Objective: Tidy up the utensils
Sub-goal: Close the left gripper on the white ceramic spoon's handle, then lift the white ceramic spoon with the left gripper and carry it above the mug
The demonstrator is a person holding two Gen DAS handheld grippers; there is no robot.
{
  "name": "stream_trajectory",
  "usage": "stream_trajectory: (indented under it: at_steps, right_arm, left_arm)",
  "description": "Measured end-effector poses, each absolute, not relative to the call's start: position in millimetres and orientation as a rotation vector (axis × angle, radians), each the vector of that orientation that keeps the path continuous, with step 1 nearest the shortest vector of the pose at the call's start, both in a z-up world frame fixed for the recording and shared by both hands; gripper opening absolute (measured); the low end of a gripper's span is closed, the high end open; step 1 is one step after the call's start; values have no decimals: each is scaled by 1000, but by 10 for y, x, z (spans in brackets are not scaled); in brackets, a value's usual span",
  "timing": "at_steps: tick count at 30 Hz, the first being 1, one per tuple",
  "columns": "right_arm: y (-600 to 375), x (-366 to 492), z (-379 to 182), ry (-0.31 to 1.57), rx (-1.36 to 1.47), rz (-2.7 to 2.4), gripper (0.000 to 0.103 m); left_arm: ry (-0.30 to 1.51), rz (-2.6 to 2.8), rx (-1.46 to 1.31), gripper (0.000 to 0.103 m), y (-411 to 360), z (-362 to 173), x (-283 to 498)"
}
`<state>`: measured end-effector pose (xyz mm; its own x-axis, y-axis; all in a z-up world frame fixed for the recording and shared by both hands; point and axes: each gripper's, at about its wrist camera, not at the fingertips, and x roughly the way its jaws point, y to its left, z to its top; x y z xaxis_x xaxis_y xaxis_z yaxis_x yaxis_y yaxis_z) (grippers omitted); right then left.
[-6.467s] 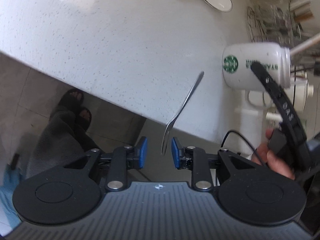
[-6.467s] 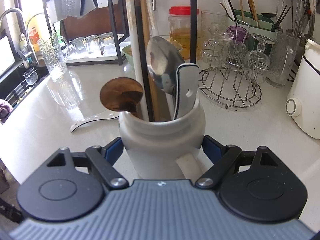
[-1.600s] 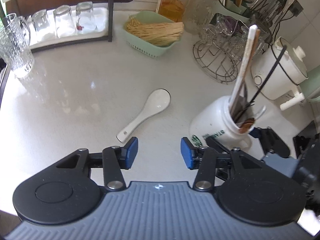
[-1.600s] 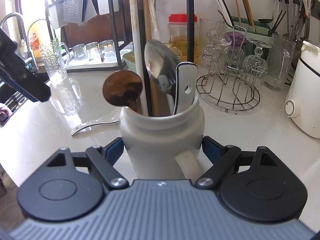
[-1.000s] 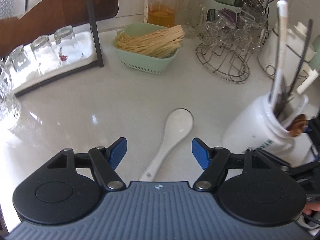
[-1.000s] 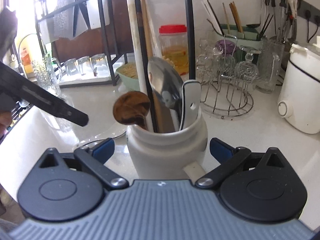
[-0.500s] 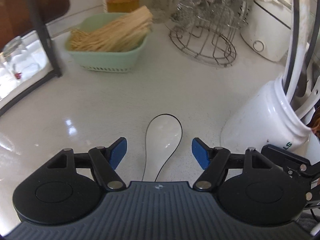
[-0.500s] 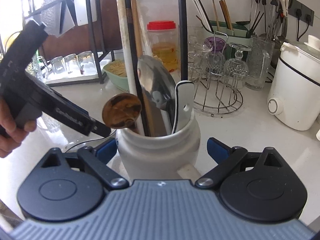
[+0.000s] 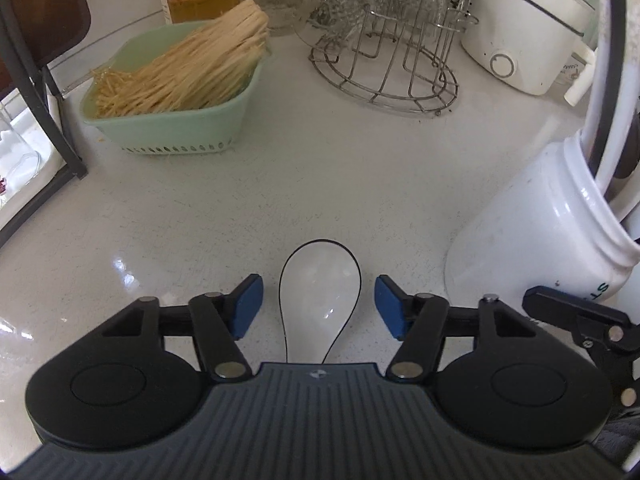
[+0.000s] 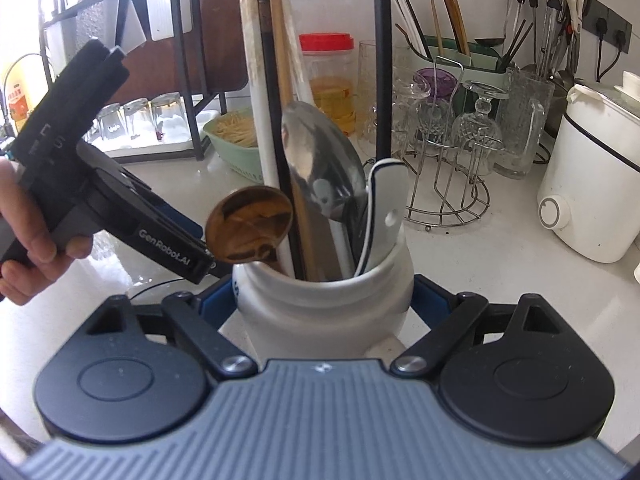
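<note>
1. Left gripper (image 9: 319,307) – jaws closing, pads clear of the white ceramic soup spoon (image 9: 319,300) lying flat between them on the speckled white counter (image 9: 320,168).
2. Right gripper (image 10: 324,304) – jaws closing around the white utensil-filled mug (image 10: 324,312); whether the pads touch it I cannot tell.

The left gripper (image 9: 319,305) has come down over the white spoon (image 9: 320,285), jaws closing astride its bowl.
</note>
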<state>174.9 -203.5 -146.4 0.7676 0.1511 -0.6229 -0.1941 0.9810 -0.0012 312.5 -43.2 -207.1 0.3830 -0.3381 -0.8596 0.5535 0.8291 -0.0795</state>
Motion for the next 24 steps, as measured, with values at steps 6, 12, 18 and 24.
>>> stream_trajectory:
  at_steps: [6, 12, 18, 24]
  right_arm:
    - [-2026, 1770, -1458, 670, -73, 190, 92]
    - [-2018, 1767, -1443, 674, -82, 204, 92]
    - [-2021, 1771, -1429, 693, -104, 217, 91]
    - [-2030, 1798, -1418, 711, -110, 229, 91]
  left_arm:
    - [1014, -576, 253, 49, -465, -2064, 3113]
    - [995, -543, 218, 49, -397, -1972, 3063]
    - [975, -498, 150, 49, -306, -1734, 2904]
    - [965, -463, 76, 49, -289, -1527, 2686]
